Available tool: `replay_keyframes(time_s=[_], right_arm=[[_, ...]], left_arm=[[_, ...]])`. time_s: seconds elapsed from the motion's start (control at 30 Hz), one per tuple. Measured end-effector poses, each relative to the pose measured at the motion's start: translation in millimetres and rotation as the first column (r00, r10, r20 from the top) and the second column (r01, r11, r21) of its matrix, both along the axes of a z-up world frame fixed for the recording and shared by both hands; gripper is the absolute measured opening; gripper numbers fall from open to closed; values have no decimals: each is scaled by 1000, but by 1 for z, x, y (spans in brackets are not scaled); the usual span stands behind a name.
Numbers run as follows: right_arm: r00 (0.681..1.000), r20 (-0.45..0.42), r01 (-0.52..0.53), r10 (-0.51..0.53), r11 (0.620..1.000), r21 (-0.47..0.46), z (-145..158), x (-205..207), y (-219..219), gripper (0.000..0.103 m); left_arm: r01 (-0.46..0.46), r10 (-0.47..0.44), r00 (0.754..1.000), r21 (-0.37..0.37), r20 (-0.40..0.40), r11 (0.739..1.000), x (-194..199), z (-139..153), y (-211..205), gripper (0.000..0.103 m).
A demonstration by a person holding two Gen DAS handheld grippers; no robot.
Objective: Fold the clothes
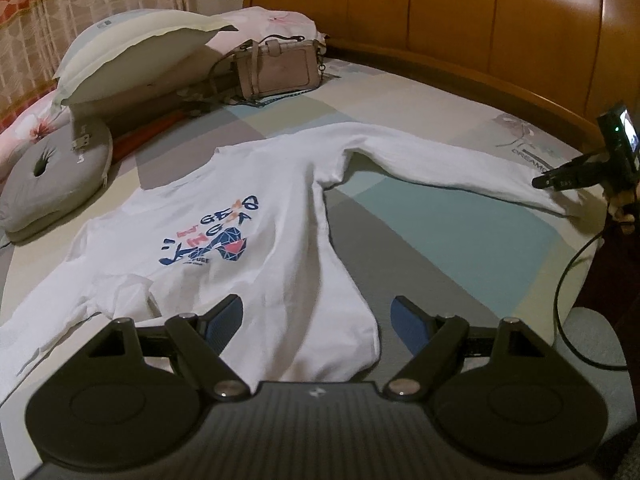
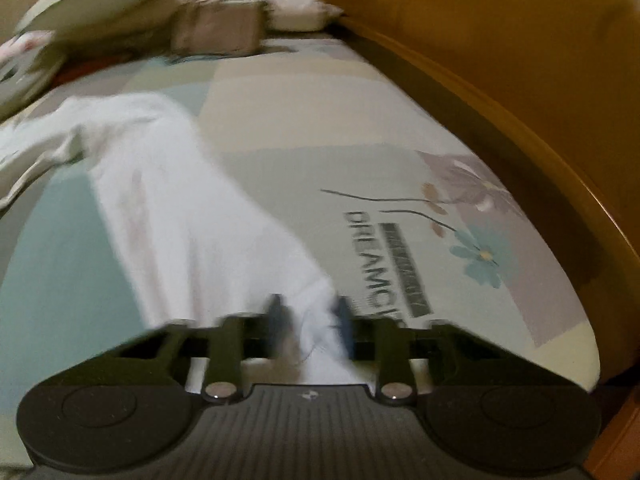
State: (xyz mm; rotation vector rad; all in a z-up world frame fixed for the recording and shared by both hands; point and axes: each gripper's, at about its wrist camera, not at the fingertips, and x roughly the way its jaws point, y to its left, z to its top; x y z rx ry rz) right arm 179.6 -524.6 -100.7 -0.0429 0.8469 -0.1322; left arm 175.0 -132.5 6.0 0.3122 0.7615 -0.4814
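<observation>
Lying face-up and spread on the bed: a white long-sleeved shirt, print showing, one sleeve stretching toward the bed's right edge, the other sleeve crumpling near the hem. Hovering released over the hem: the left hand-held gripper, jaws wide apart and holding nothing. Pinching the cuff of the outstretched sleeve: the right hand-held gripper, fingers closing on white cloth, though blurring in that view. Judging the risks: thin fabric slipping out of the pinch if pulled too fast; the sleeve dragging the body askew and wrinkling it; the bunched near sleeve getting trapped inside a fold; the cable at the bed's edge snagging.
</observation>
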Motion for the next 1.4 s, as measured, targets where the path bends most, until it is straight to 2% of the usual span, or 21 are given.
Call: replay_keyframes(time_s=[0.2, 0.33, 0.57, 0.67, 0.7, 0.73, 0.8, 0.83, 0.9, 0.97, 1.03, 1.13, 1.2, 1.3, 1.37, 1.4], right_arm=[[998, 50, 34, -30, 996, -79, 29, 18, -16, 9], [995, 81, 69, -58, 988, -140, 45, 48, -34, 9], [980, 95, 188, -174, 968, -166, 51, 95, -63, 9], [968, 101, 244, -229, 954, -173, 52, 113, -75, 13], [963, 103, 263, -248, 949, -176, 53, 120, -80, 20], [958, 108, 279, -264, 948, -153, 52, 119, -83, 31], [948, 119, 305, -296, 949, -75, 49, 110, -91, 40], [942, 118, 320, -315, 947, -28, 47, 104, -95, 43], [920, 105, 370, -376, 926, 72, 42, 88, -103, 44], [896, 95, 409, -434, 889, 206, 36, 69, -113, 44], [870, 76, 439, -487, 835, 332, 28, 52, -122, 44], [834, 23, 489, -552, 757, 434, 11, 42, -135, 44], [812, -11, 517, -583, 711, 476, -3, 44, -141, 44], [789, 32, 503, -614, 675, 540, -15, 46, -147, 44], [787, 51, 506, -615, 690, 518, -18, 54, -145, 24], [788, 57, 511, -613, 703, 495, -18, 57, -143, 20]], left_arm=[[9, -9, 1000, 2, 5, 1000, -1, 1, -3, 82], [-6, 6, 1000, 6, -5, 1000, 3, -2, -1, 82], [-26, 26, 1000, 11, -16, 1000, 8, -6, 6, 82], [-47, 47, 999, 10, -23, 999, 11, -8, 10, 82], [-51, 51, 998, 11, -25, 999, 12, -9, 11, 82], [-53, 53, 998, 11, -27, 999, 13, -9, 12, 82], [-44, 44, 999, 7, -29, 999, 12, -10, 12, 82], [-40, 40, 999, 6, -30, 999, 12, -11, 12, 82], [-39, 39, 999, 7, -30, 999, 13, -12, 11, 82], [-37, 37, 999, 7, -32, 999, 13, -14, 11, 82], [-33, 33, 999, 6, -36, 999, 13, -15, 11, 82], [-30, 31, 999, 8, -41, 1000, 14, -17, 9, 82], [-27, 27, 999, 10, -42, 1000, 14, -18, 8, 82], [-28, 29, 999, 13, -41, 1000, 14, -17, 7, 82], [-30, 31, 999, 15, -41, 999, 13, -17, 8, 82], [-32, 33, 999, 16, -40, 999, 13, -16, 9, 82]])
